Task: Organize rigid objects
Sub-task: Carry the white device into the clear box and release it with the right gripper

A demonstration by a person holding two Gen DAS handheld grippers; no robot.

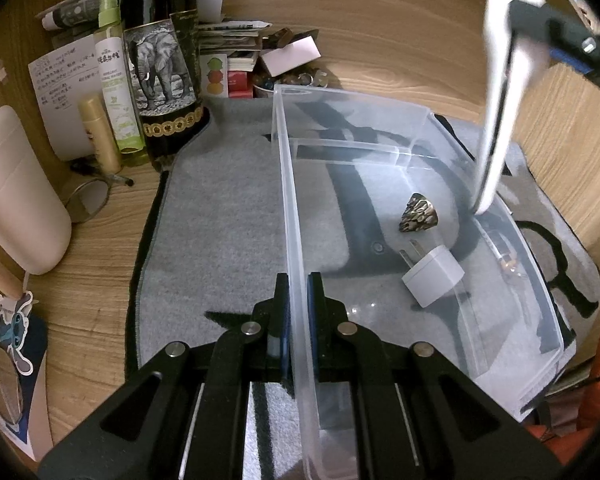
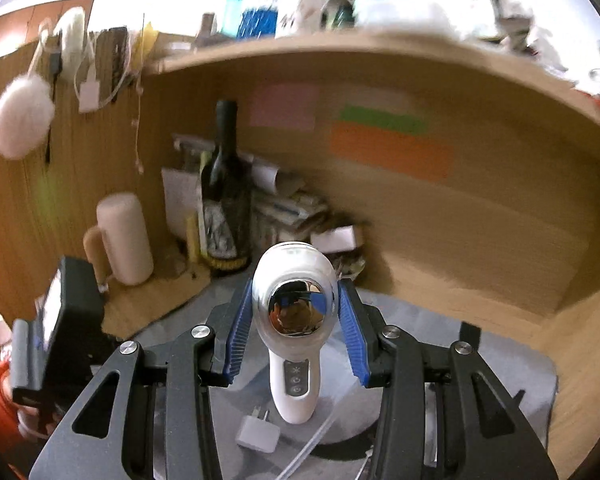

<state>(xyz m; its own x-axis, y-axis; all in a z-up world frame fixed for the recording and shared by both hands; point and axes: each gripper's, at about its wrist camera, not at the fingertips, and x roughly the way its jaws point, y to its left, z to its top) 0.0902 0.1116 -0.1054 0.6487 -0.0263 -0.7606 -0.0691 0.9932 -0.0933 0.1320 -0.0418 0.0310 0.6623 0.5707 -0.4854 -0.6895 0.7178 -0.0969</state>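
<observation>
My left gripper (image 1: 298, 284) is shut on the left wall of a clear plastic bin (image 1: 404, 114) that sits on a grey mat (image 1: 220, 216). Inside the bin lie a white charger plug (image 1: 434, 280) and a patterned cone shell (image 1: 418, 213). My right gripper (image 2: 294, 300) is shut on the head of a white handheld device with a chrome face (image 2: 294, 308). It hangs handle-down over the bin, with the plug (image 2: 258, 434) below it. In the left wrist view the device (image 1: 496, 92) stands upright with its tip at the bin's right rim.
A dark elephant-label wine bottle (image 1: 162, 60), a green spray bottle (image 1: 114, 76), a gold tube (image 1: 100, 136) and a pale cup (image 1: 16, 188) stand left of the mat. Papers and small boxes (image 1: 256, 52) pile at the back. A wooden wall (image 2: 460, 220) rises behind.
</observation>
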